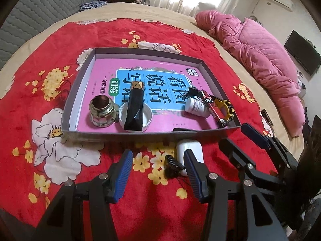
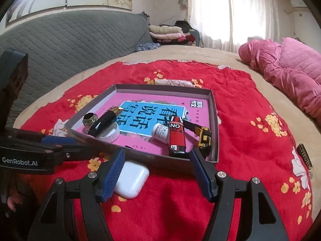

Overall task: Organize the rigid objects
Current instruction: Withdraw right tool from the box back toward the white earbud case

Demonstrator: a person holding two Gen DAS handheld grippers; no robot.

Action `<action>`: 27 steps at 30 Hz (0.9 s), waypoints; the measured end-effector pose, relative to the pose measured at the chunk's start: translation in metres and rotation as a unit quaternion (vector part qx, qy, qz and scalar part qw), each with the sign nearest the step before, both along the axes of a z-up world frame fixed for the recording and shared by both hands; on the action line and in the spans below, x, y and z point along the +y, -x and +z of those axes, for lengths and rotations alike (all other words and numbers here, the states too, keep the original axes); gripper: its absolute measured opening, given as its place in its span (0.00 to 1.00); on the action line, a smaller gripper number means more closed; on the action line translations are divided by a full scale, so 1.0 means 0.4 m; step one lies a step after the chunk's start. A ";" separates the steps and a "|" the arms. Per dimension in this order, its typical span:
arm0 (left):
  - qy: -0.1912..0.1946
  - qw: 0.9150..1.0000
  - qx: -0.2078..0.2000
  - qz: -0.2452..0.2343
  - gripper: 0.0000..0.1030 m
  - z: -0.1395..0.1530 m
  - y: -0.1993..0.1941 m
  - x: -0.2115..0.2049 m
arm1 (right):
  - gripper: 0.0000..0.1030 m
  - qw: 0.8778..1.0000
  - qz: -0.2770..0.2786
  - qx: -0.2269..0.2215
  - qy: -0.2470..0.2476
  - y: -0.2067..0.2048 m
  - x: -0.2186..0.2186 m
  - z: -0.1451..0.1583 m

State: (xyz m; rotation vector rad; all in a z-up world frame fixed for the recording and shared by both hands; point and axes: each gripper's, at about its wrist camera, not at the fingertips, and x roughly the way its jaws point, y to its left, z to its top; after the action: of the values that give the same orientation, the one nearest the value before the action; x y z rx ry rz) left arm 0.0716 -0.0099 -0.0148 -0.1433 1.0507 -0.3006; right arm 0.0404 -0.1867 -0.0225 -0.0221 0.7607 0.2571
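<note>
Hovering over the plush red floral blanket (image 1: 84,46), my left claw (image 1: 158,172) and right claw (image 2: 158,175) both stand wide, ribbed blue pads bare. A smooth white rounded case (image 2: 131,179) and black toothed clip (image 1: 173,165) lie just outside the shallow cardboard tray (image 1: 144,51), which holds a glossy pink book (image 1: 104,70).

The left tool (image 1: 158,165) is hiding part of the white earbud case (image 1: 190,150). A black bottle (image 1: 134,110) is covering much of the white dish (image 1: 147,118); the book's (image 1: 104,76) small print is blurring.
</note>
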 end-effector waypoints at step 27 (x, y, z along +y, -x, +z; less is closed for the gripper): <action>-0.004 0.999 0.041 -0.033 0.51 -0.062 0.041 -0.039 | 0.67 0.995 0.036 0.085 0.039 0.019 0.049 -0.072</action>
State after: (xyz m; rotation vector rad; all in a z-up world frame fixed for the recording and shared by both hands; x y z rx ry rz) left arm 0.0554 -0.0254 -0.0396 -0.1140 1.1404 -0.3529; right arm 0.0327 -0.1669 -0.0512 -0.1019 0.9396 0.2998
